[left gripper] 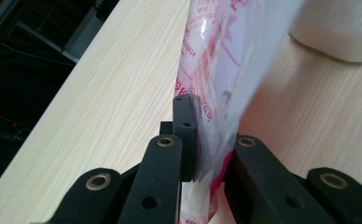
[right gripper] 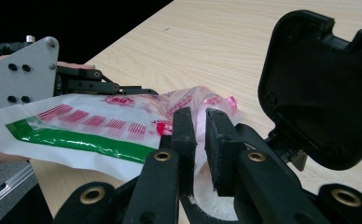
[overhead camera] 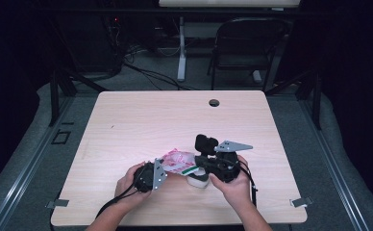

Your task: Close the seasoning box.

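Right now the plastic bag [overhead camera: 177,161] hangs low over the bench [overhead camera: 127,125] btwn both grippers: left gripper [left gripper: 202,140] jaws clamped on one edge, right gripper [right gripper: 200,140] jaws slightly apart around the other. Probably mid-opening; white container [overhead camera: 197,180] untouched.

Folding chair [overhead camera: 246,45] behind dark table [overhead camera: 141,120]

We see a crinkled clear plastic bag [overhead camera: 177,161] with pink print and a green strip, stretched between the left gripper [left gripper: 202,140], whose jaws pinch it, and the right gripper [right gripper: 198,135], just beside a white jar [overhead camera: 197,180].
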Available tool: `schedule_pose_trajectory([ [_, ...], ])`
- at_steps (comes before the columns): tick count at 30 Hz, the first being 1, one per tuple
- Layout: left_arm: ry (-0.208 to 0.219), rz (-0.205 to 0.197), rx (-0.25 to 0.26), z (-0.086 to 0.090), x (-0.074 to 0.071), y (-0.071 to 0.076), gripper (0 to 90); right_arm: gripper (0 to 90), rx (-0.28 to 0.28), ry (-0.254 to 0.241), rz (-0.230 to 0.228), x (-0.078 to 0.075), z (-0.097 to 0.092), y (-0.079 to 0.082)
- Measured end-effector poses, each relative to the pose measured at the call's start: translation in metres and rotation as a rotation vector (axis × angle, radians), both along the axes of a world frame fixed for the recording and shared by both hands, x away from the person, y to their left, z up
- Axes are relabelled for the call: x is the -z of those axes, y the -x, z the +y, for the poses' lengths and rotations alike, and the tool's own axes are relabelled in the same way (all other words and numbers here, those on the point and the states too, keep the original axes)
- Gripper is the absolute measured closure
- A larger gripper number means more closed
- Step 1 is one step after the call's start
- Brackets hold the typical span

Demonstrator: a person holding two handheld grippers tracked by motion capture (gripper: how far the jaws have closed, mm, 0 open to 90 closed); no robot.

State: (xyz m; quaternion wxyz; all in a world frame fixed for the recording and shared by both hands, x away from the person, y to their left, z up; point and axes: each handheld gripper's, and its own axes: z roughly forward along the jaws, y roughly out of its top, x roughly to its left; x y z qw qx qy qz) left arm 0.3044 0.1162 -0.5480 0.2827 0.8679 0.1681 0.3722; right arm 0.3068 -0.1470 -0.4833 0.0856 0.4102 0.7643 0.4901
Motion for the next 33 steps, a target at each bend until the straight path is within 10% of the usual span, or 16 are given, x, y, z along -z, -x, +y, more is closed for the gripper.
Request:
schedule_pose_trajectory([
  [33,0.274,0.186,-0.085,0.03,-0.005,-0.023,86.6,73.1,0.045,-0.02,-0.003,0.003,-0.012,-0.003],
])
